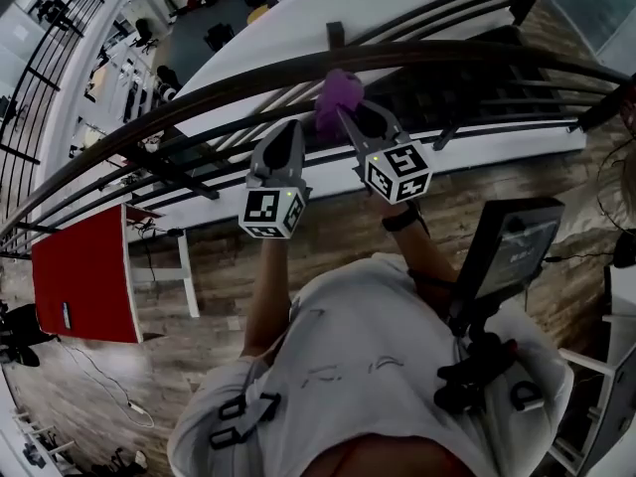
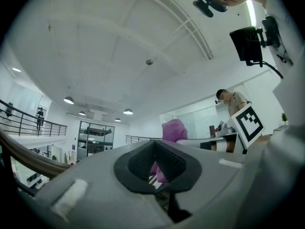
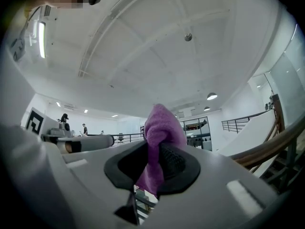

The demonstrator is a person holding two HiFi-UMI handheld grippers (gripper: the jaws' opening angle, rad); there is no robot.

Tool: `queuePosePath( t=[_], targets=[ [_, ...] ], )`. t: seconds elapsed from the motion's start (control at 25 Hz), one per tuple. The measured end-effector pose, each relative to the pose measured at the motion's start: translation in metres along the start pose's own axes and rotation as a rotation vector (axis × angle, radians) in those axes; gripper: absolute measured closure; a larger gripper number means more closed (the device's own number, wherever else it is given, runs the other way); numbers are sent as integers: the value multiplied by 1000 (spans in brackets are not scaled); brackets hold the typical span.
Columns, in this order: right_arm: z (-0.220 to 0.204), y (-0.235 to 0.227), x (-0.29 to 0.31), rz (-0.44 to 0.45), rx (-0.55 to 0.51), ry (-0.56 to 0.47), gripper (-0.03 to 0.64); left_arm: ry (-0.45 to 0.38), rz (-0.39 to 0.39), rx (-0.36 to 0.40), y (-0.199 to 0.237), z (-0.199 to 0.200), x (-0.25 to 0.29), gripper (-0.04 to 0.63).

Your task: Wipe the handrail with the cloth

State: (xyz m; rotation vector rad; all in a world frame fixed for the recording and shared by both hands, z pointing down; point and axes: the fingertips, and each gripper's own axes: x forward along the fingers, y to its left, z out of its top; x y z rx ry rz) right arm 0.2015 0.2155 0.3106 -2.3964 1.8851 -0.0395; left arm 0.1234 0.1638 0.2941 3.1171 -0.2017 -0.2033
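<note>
The person is standing at the dark curved handrail (image 1: 417, 56) of an upper walkway, reaching both tools out toward it. The right gripper (image 1: 360, 117) is gripping the purple cloth (image 1: 338, 95) — its jaws are closed down onto a bunched fold, and the right gripper view is showing the fabric pinched between the ribbed pads, with a rounded tuft sticking out past the tips. That loose tuft is probably the point of the hold: it is leaving soft material ahead of the hard jaws, so fabric rather than plastic would be meeting the rail. In the head view the cloth is lying right at the rail's near edge. Whether it is actually pressing on the wood cannot be told, since the right gripper view is showing the rail off to the lower right rather than under the tuft. The left gripper (image 1: 286, 139) is hanging just beside its partner, a little lower and apart from the cloth. Its jaws are drawn together on nothing — the purple showing through its pads is the cloth beyond, in the other tool. It is likely waiting close by without a job, as one tool is enough for wiping. Wiping appears barely begun.
</note>
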Motion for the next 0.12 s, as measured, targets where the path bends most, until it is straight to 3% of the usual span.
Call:
queuePosePath(
  t=[0.12],
  targets=[
    [23,-17,-9,-32,2,5,555,-46,-57,-26,-23,28,12,594]
  ],
)
